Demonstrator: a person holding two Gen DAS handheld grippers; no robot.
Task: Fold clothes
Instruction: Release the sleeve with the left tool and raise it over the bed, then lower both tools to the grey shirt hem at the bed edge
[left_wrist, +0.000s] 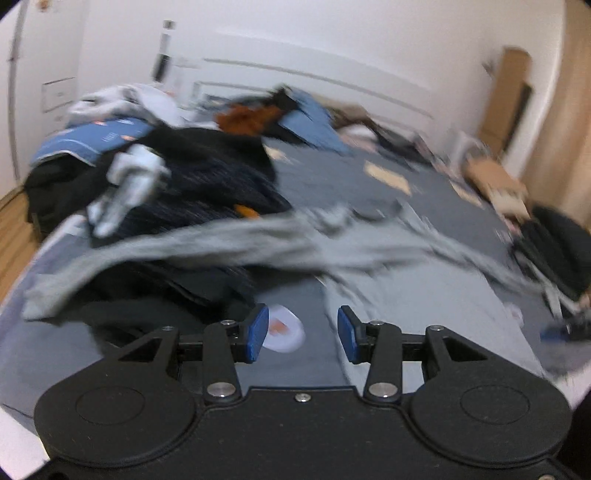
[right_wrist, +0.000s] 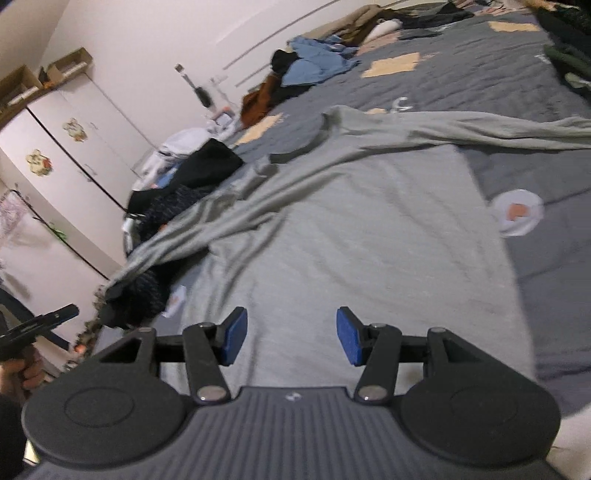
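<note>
Lying across bed: grey long-sleeve shirt (right_wrist: 351, 236), spread flat on dark grey quilt (right_wrist: 480, 66), collar twd far side.
Wardrobe: white doors w/ flower stickers (right_wrist: 55, 155), far left in right wrist view.
Clothes pile: dark knit + black items (right_wrist: 155, 210) at left edge of bed; blue/white pieces behind it in left wrist view.
Left sleeve of shirt: draped over that dark pile (left_wrist: 177, 247), blurred in left wrist view.
Left gripper: (left_wrist: 302, 334) jaws parted, nothing btwn the blue pads; hovers above quilt, just beside shirt's hem edge. Its tip + the hand holding it also show at far left of right wrist view.
Right gripper: (right_wrist: 291, 336) jaws spread wide, empty; hangs over shirt body, not touching fabric.
White round patch: (right_wrist: 519, 212) w/ orange mark, on quilt just right of shirt in right wrist view.
Right sleeve: stretched out twd right edge (right_wrist: 498, 129).
Far heap: blue, black, rust-brown garments (right_wrist: 295, 70) near headboard side.
</note>
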